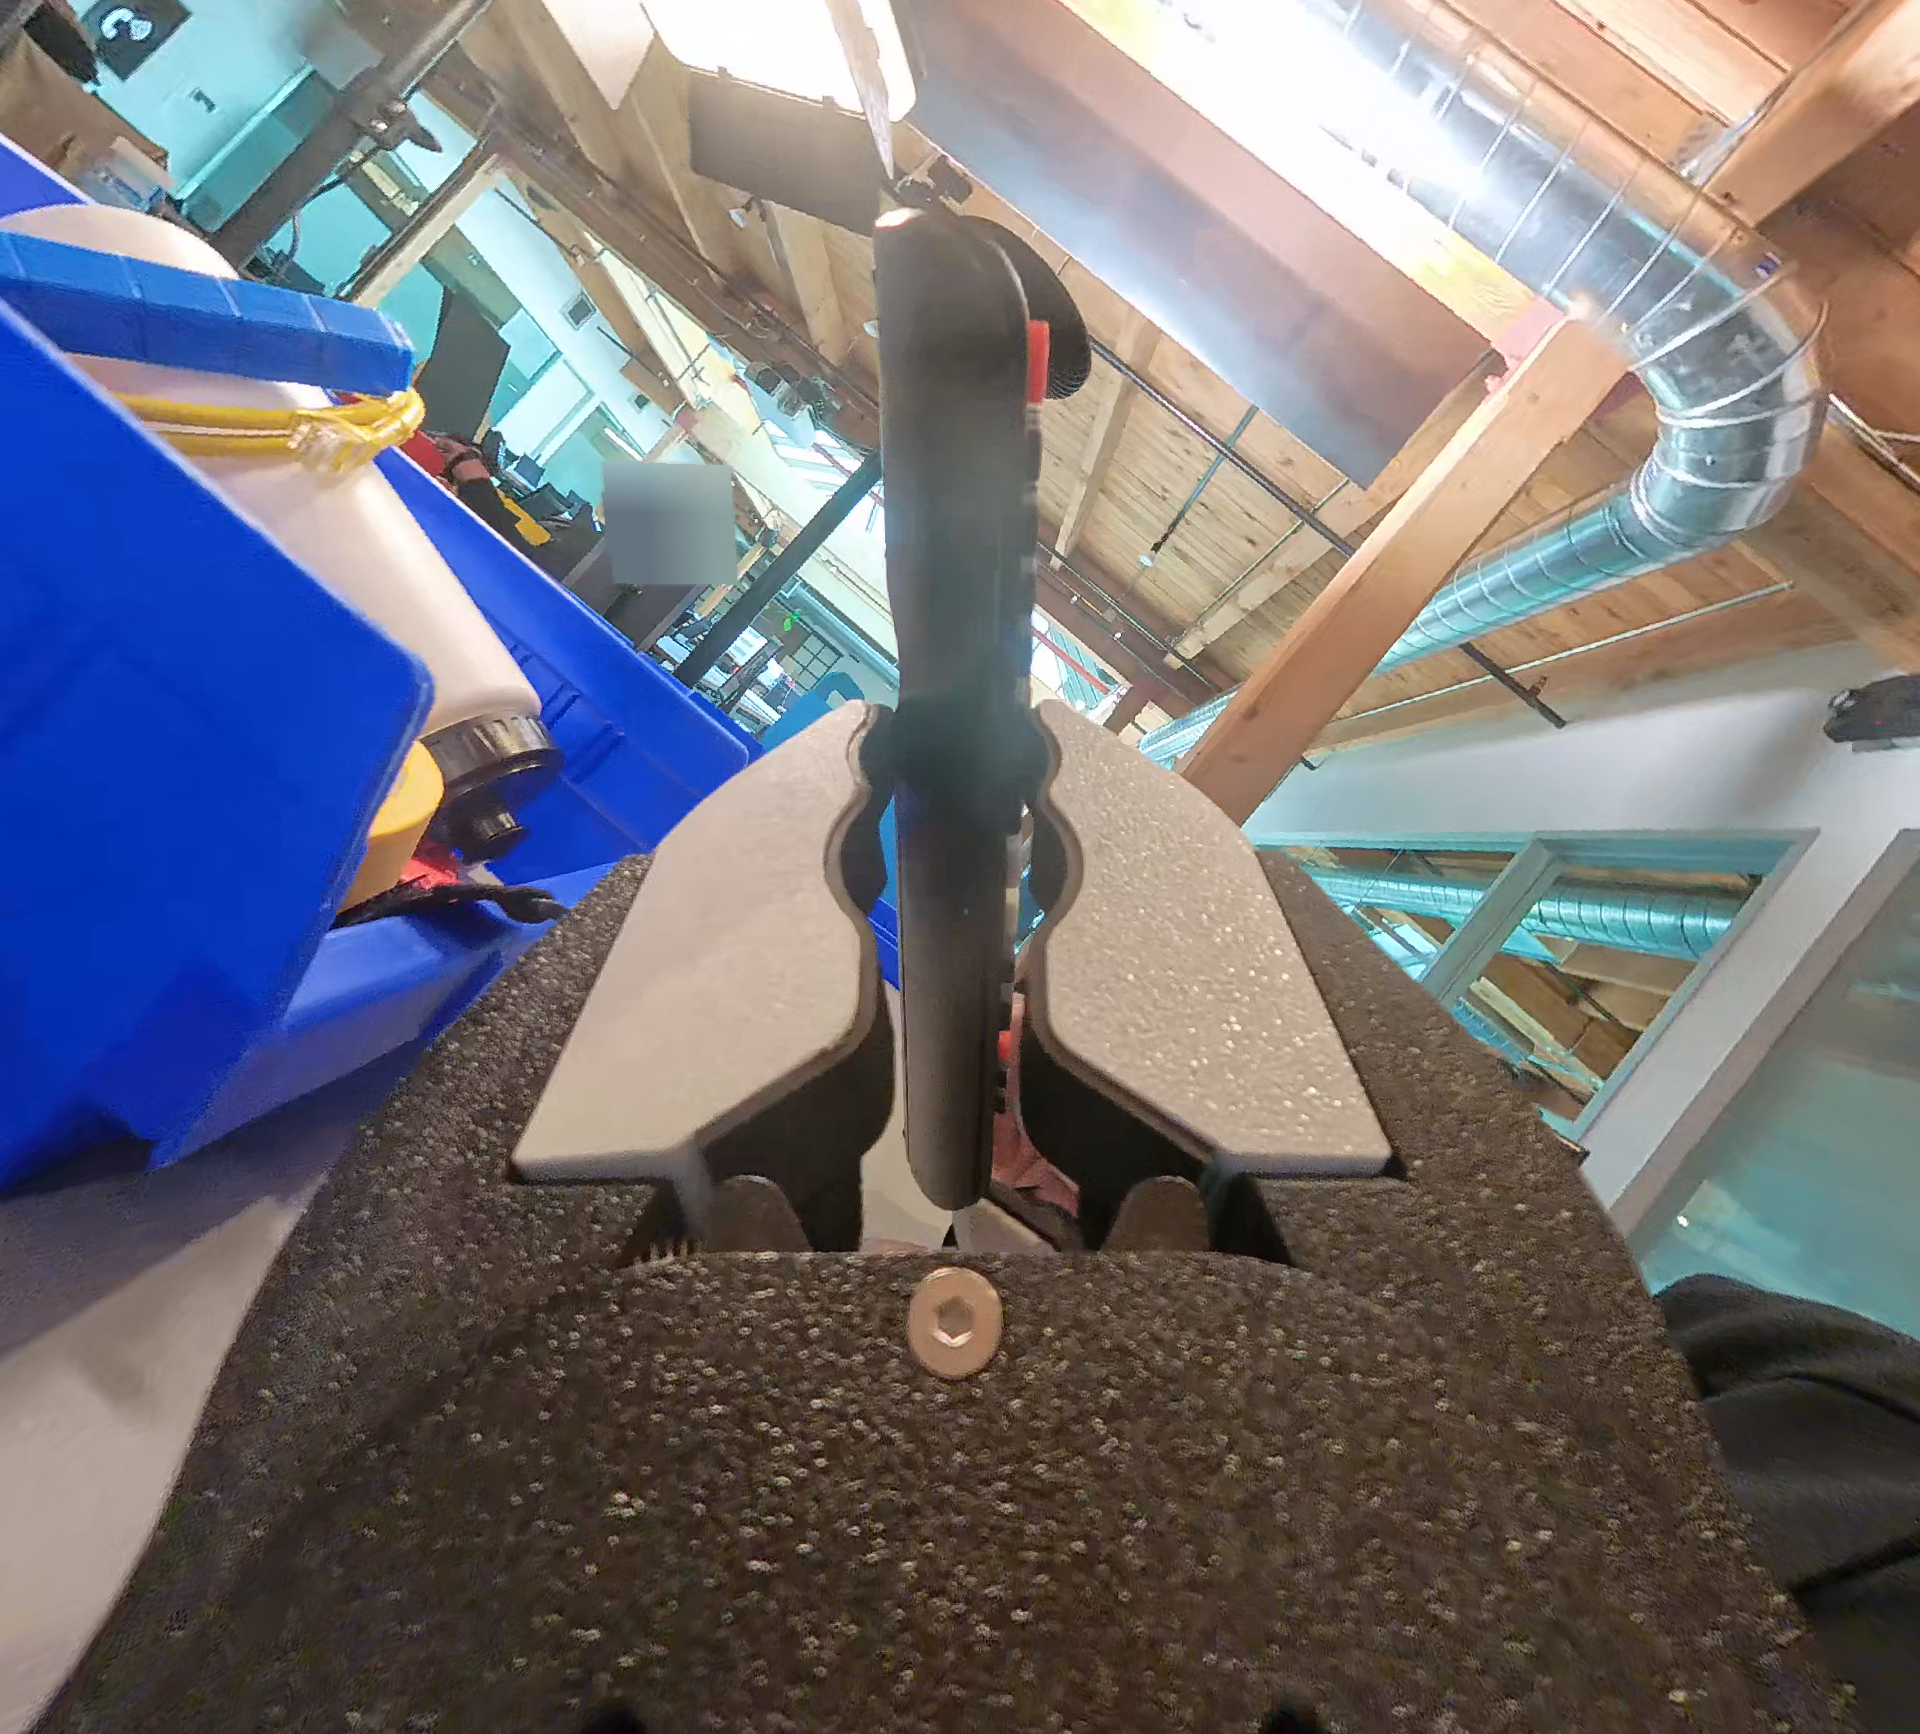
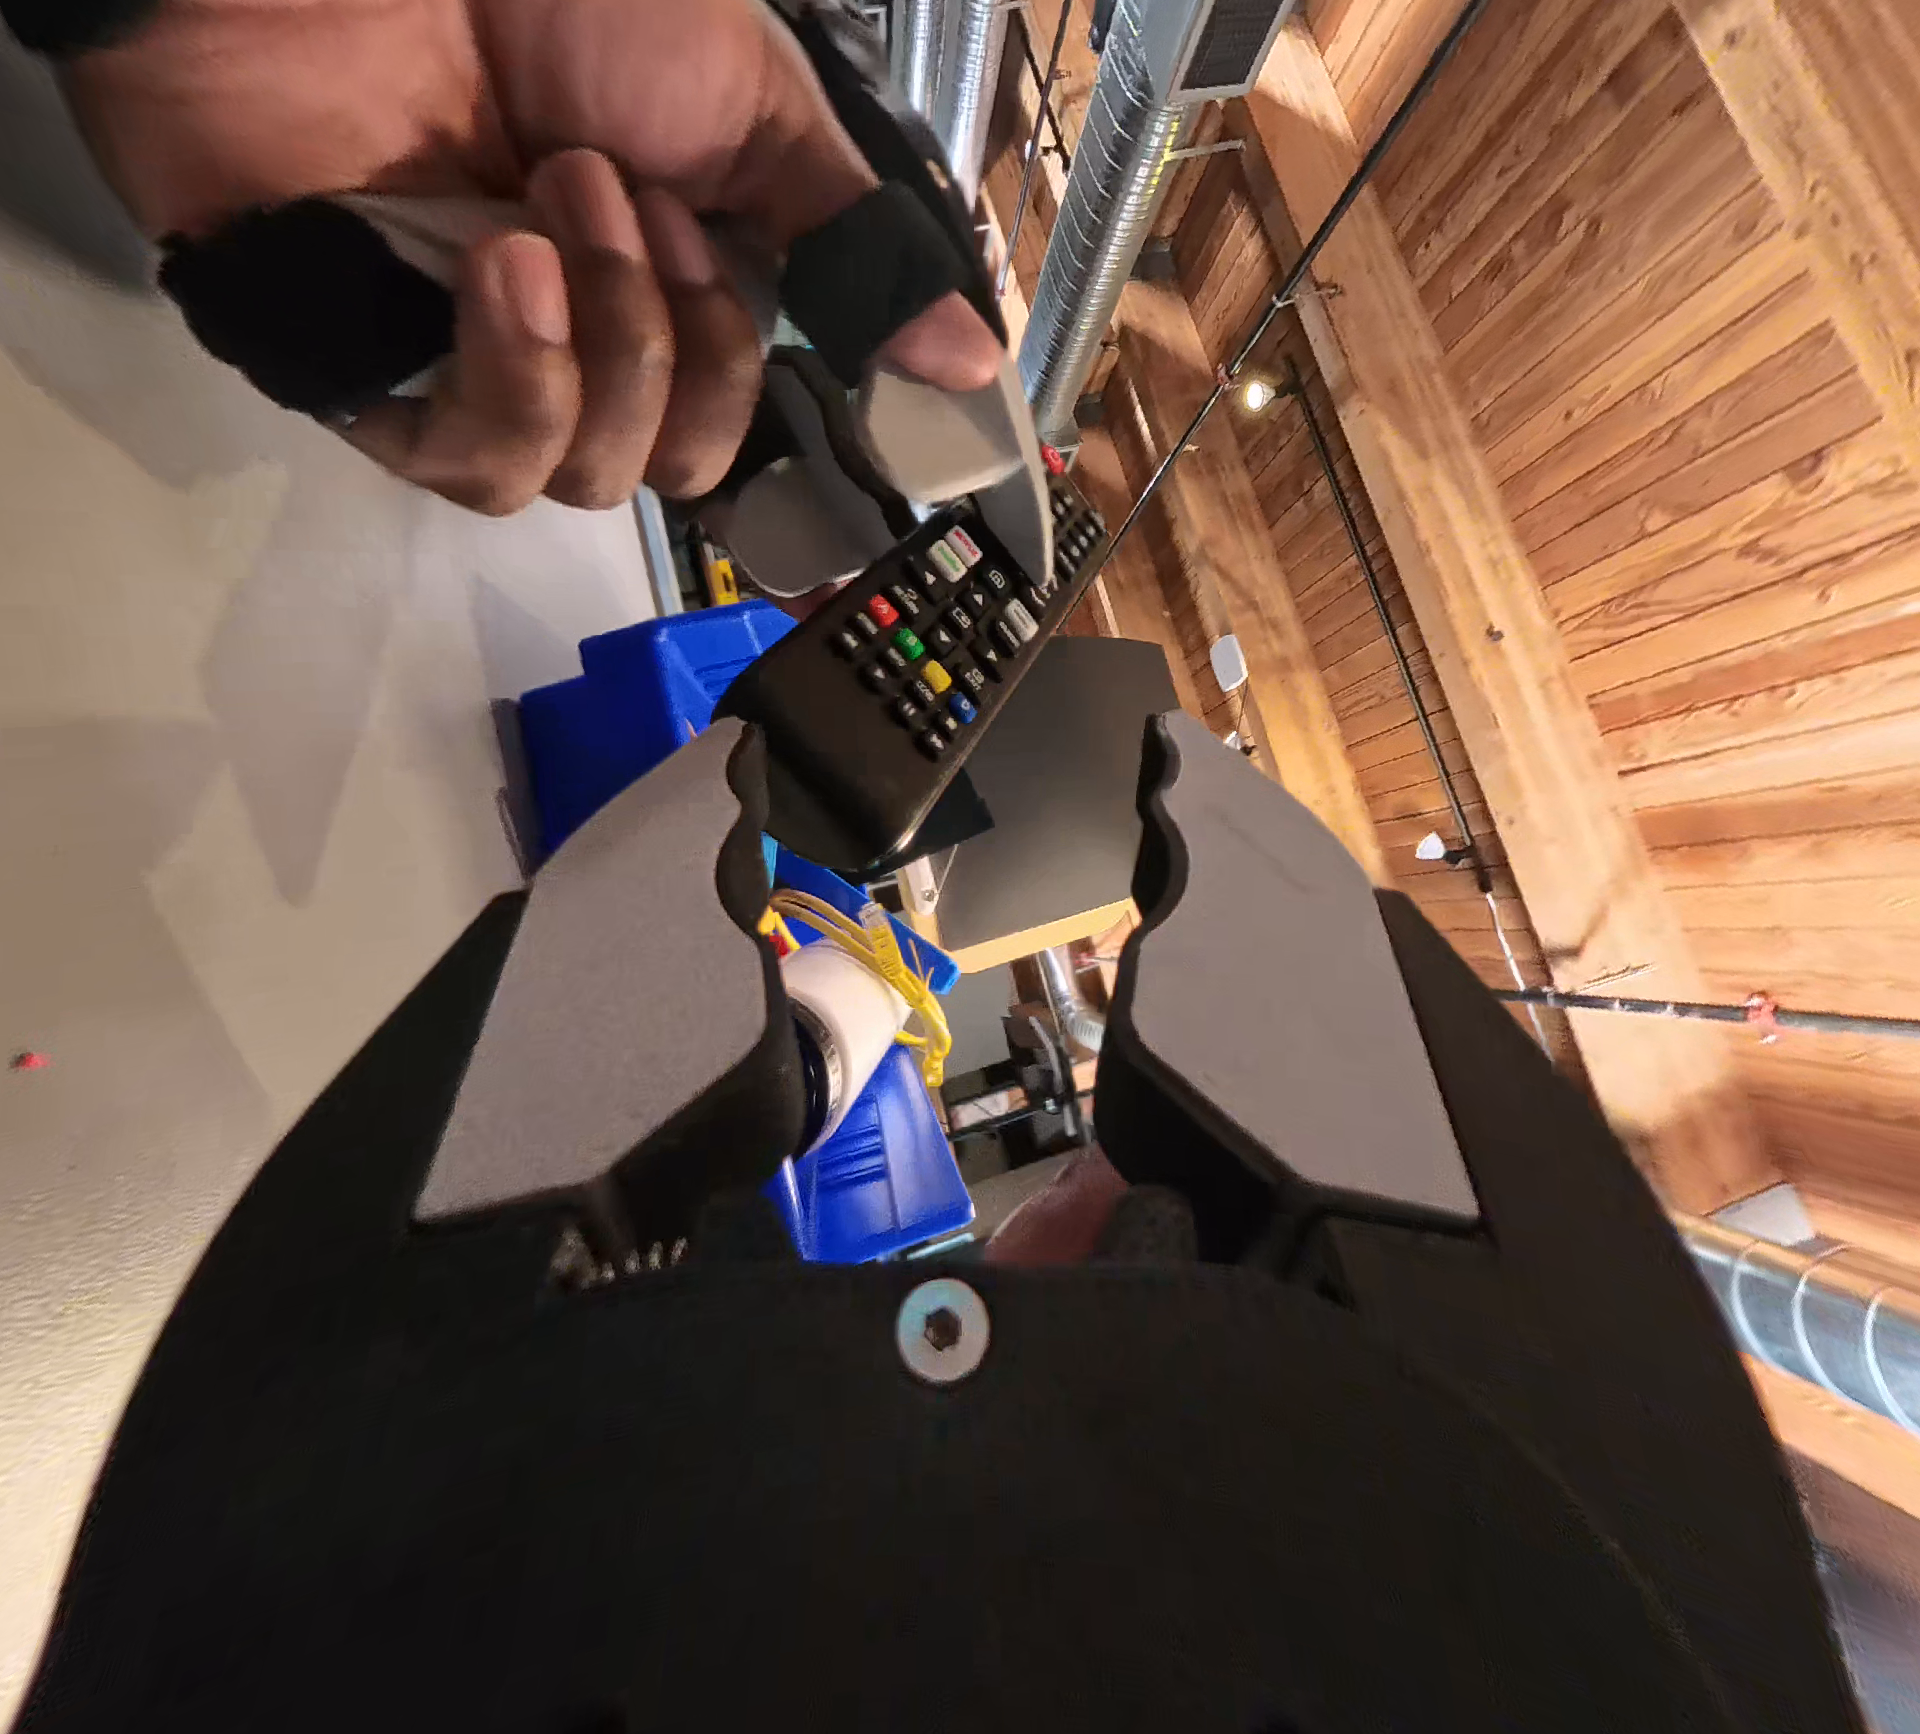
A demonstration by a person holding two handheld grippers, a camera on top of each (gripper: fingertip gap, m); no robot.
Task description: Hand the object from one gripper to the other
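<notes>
A black remote control with coloured buttons stands edge-on between the fingers of my left gripper, which is shut on it near its middle. In the right wrist view the same remote shows face-up, held at its far end by the left gripper in a person's hand. My right gripper is open. The remote's near end sits just beyond the fingertips, close to the left fingertip, and I cannot tell whether it touches it.
Blue plastic bins stand to the left, holding a white bottle and a yellow cable. The bins also show below the remote in the right wrist view. A white table surface lies to the left. Wooden ceiling and metal ducts fill the background.
</notes>
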